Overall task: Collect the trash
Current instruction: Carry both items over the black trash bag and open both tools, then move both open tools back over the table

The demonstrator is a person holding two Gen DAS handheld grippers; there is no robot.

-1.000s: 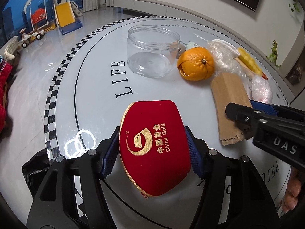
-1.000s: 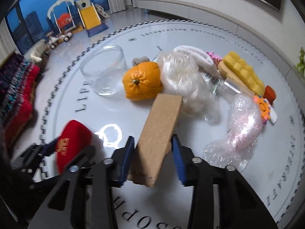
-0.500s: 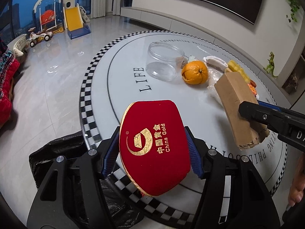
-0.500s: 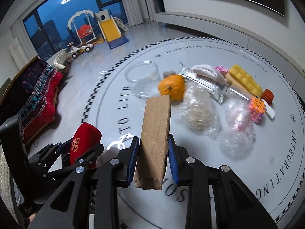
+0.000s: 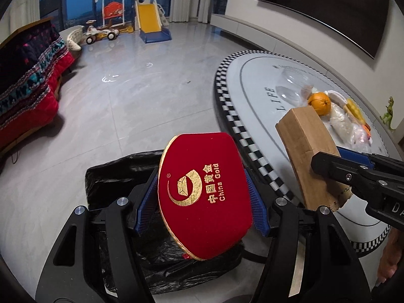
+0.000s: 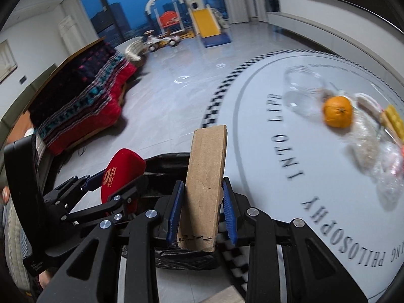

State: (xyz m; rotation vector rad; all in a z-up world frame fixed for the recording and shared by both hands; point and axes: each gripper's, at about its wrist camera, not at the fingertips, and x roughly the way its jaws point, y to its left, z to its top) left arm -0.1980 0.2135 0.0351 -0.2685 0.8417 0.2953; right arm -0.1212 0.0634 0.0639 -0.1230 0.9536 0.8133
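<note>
We see the left gripper (image 5: 202, 197) clamped on the red velvet case (image 5: 203, 197), directly above the black trash bag (image 5: 121, 174). The right gripper (image 6: 202, 209) pinches the cardboard box (image 6: 205, 184), seemingly over the bag's far edge, beside the round table (image 6: 265, 151).

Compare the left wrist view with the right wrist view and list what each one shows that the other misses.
Only the left wrist view shows the green toy dinosaur and the gold "China Gold" logo face-on on the red velvet pouch. Only the right wrist view shows the torn lower edge of the brown cardboard piece between the right gripper fingers. Both show the black trash bag, orange, clear plastic jar and left gripper.
</note>
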